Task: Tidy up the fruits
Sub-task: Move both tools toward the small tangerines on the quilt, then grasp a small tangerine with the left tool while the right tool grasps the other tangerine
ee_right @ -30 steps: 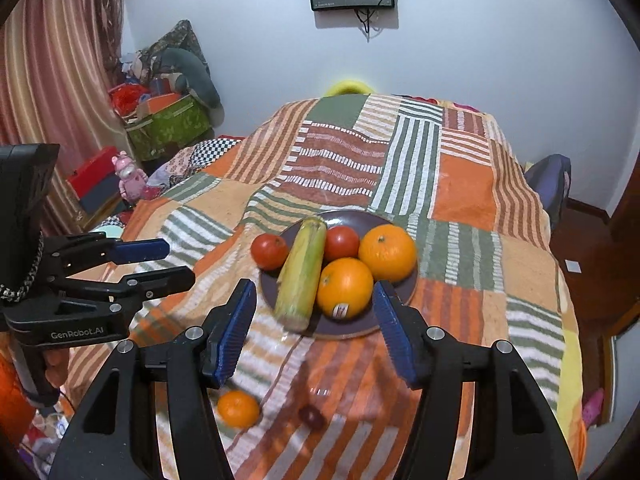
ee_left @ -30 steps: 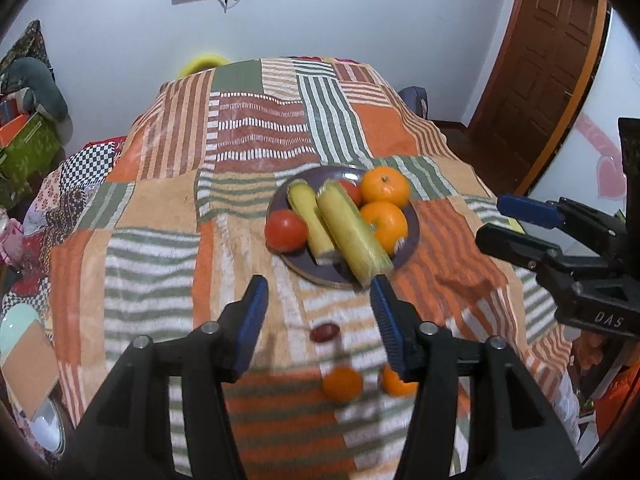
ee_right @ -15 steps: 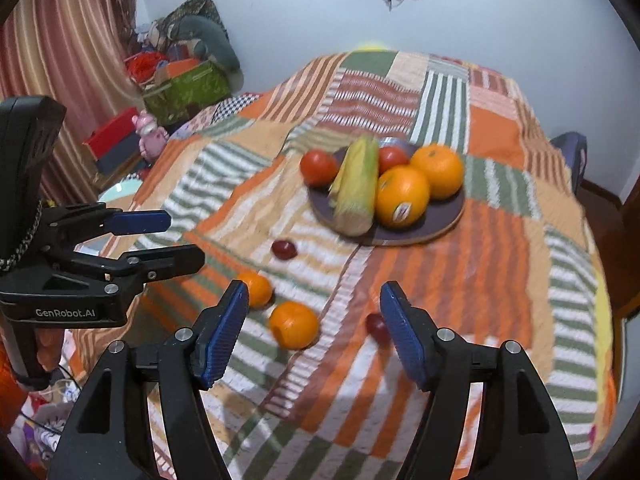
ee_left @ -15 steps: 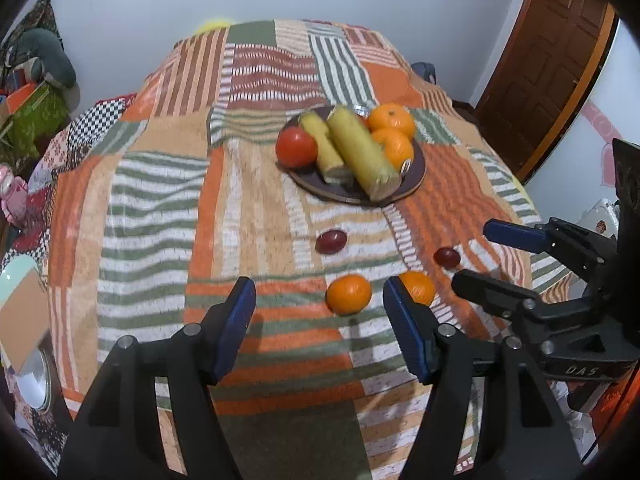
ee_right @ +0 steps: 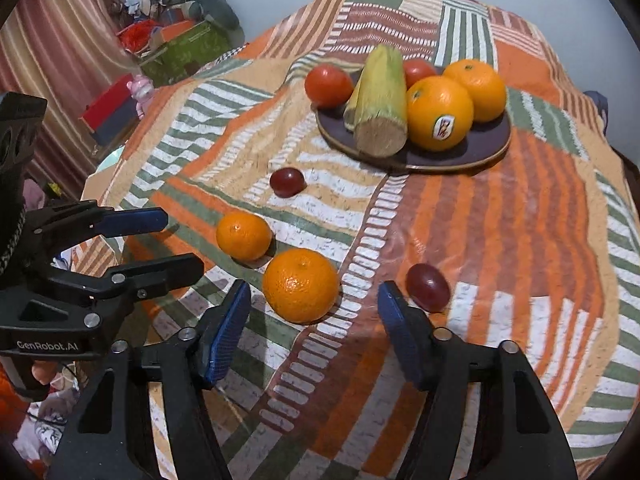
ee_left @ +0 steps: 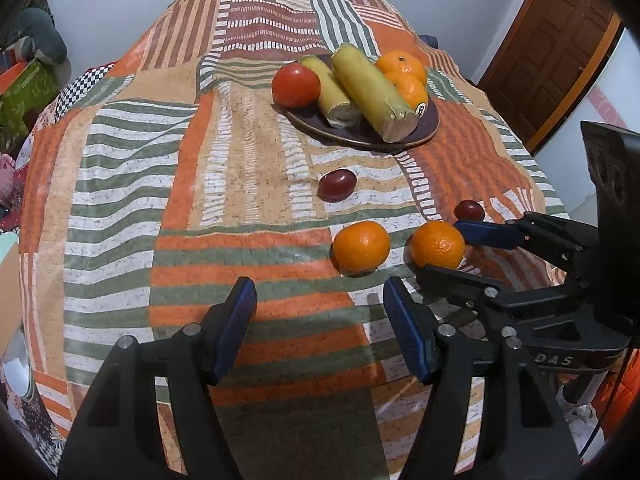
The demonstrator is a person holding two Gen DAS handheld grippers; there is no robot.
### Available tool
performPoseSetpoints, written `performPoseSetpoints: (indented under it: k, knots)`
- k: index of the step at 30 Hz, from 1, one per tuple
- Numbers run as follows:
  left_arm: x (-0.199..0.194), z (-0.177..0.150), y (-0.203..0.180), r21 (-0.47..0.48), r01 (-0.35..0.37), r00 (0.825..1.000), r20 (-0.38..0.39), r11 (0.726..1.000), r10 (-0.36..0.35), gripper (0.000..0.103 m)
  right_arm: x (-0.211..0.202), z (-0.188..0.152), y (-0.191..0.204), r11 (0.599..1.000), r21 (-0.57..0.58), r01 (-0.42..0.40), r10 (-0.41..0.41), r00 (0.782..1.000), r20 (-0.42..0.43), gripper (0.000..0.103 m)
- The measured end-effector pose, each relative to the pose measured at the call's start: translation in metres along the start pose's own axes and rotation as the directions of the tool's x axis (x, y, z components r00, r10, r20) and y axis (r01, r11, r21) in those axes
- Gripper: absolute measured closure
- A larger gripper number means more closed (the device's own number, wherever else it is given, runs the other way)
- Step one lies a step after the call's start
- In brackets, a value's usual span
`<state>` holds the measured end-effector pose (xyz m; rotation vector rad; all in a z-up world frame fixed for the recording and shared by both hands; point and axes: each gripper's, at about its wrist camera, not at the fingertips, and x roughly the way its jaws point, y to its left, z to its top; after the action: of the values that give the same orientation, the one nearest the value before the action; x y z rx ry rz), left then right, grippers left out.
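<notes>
Fruits are lying loose on the striped cloth [ee_left: 120, 200] of the bench: two oranges [ee_left: 361, 247] side by side and two dark grapes [ee_left: 337, 185]. More fruit is sitting on the dark plate [ee_left: 428, 124] farther back. From the left wrist, the left claw [ee_left: 320, 322] is hanging half open, holding nothing.

From the right wrist, the right claw [ee_right: 314, 326] is closing just before the nearer orange [ee_right: 301, 291], its pads not touching it. One grape [ee_right: 428, 287] is lying beside its right finger.

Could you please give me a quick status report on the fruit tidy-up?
Left gripper open, empty. Right gripper empty, jaws closing, near mandarin just ahead. Two mandarins, two grapes loose on cloth; plate already crowded. Path clear.
</notes>
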<state>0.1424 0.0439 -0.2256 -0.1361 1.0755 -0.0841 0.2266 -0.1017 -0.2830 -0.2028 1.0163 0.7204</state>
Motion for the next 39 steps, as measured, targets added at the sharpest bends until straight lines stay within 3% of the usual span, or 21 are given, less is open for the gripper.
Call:
performPoseSetpoints:
  k: [3,4,13,19,23,31,39]
  knots:
    - [0.002,0.002,-0.003,0.009,0.008,1.000,0.008,1.000,-0.008,0.037,-0.002,0.001,-0.002,1.000,0.002,-0.025,0.025,1.000,0.013,0.059]
    - [0.002,0.004,-0.005,0.014,0.013,1.000,0.008,1.000,-0.013,0.037,-0.003,0.001,-0.002,0.999,0.004,-0.041,0.041,0.999,0.014,0.067]
    - [0.014,0.015,-0.017,0.028,0.035,0.999,0.017,0.999,-0.035,0.042,-0.025,0.000,-0.014,0.999,0.024,-0.037,0.036,0.998,0.059,0.068]
    - [0.031,0.019,-0.021,0.036,0.033,0.999,-0.015,0.999,-0.032,0.054,-0.040,0.002,-0.024,0.999,0.031,-0.006,0.003,0.995,0.095,0.068]
    - [0.036,0.021,-0.023,0.036,0.024,1.000,-0.016,0.999,-0.023,0.068,-0.043,0.003,-0.029,0.999,0.040,0.007,-0.012,0.994,0.106,0.068]
    - [0.029,0.025,-0.026,0.054,0.029,1.000,-0.006,0.998,-0.029,0.069,-0.045,0.006,-0.038,0.998,0.062,0.018,-0.025,0.993,0.113,0.068]
    - [0.011,0.049,-0.027,0.056,0.042,0.997,0.056,0.998,-0.045,0.069,-0.050,0.020,-0.044,0.998,0.056,0.022,-0.030,0.990,0.136,0.068]
